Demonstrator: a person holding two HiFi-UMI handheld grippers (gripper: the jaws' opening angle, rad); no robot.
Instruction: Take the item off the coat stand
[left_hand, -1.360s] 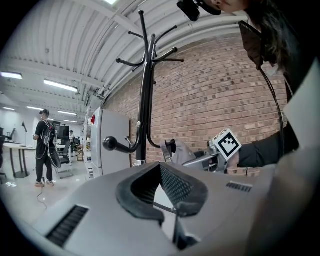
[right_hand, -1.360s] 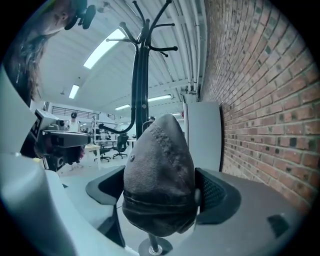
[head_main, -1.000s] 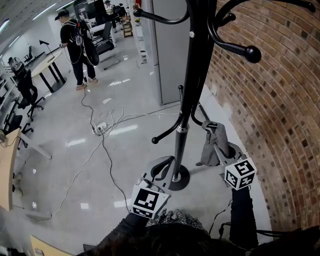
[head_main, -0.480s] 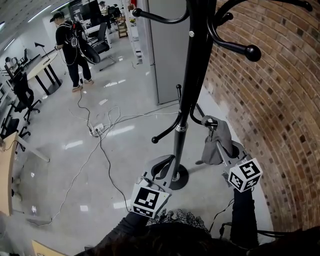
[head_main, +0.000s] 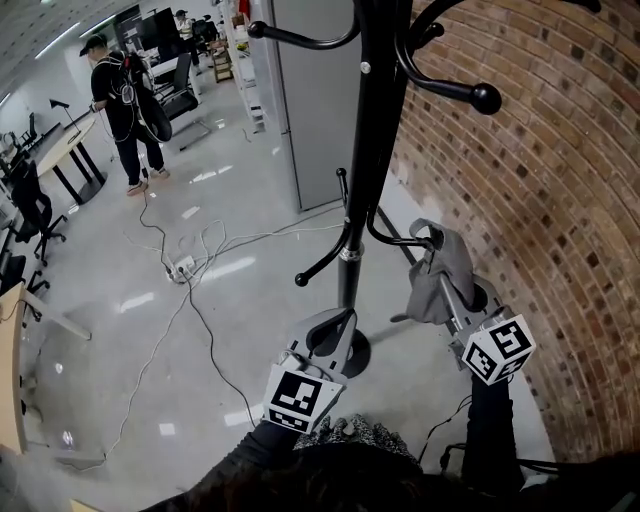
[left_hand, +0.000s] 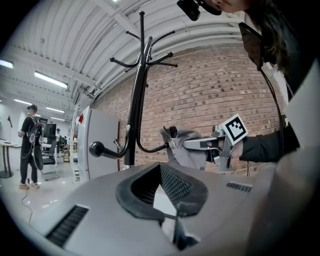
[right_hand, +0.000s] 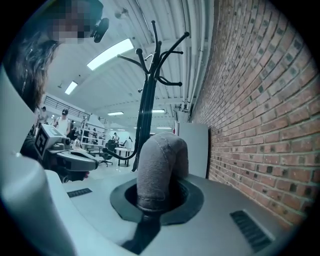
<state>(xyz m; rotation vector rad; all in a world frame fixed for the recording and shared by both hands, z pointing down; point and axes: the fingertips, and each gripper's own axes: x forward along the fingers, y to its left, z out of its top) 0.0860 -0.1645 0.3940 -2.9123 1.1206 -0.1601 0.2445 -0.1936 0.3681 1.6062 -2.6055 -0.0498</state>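
At lower hook (head_main: 392, 240) of coat stand (head_main: 365, 150): right tongs (head_main: 438, 270) pinching grey cloth (head_main: 456, 258); left tongs (head_main: 328, 335) spread, empty; next, probably lifting cloth over hook tip.

Coat stand (head_main: 362, 150) x1, cloth (head_main: 450, 285) x1, grippers (head_main: 338, 325) (head_main: 436, 262) x2.

Wall: brick wall (head_main: 540, 200), red-brown, which I see running down the right side.
Cabinet: tall grey cabinet (head_main: 320, 100), upright, just beside the brick wall's far end.
Floor: glossy pale floor (head_main: 120, 330) with light reflections.
Cables: cables (head_main: 195, 310), thin and dark, looping across the floor from the far room towards me.
Power strip: white power strip (head_main: 182, 268) lying on the floor among the cables.
Person: one person (head_main: 118, 100) in black and a cap, standing well apart at upper left.
Surface: a desk (head_main: 60, 150) beside that person.
Chairs: black office chair (head_main: 30, 205) at the left edge. I count others further back.
Lighting: ceiling light strip (right_hand: 110, 54), lit.
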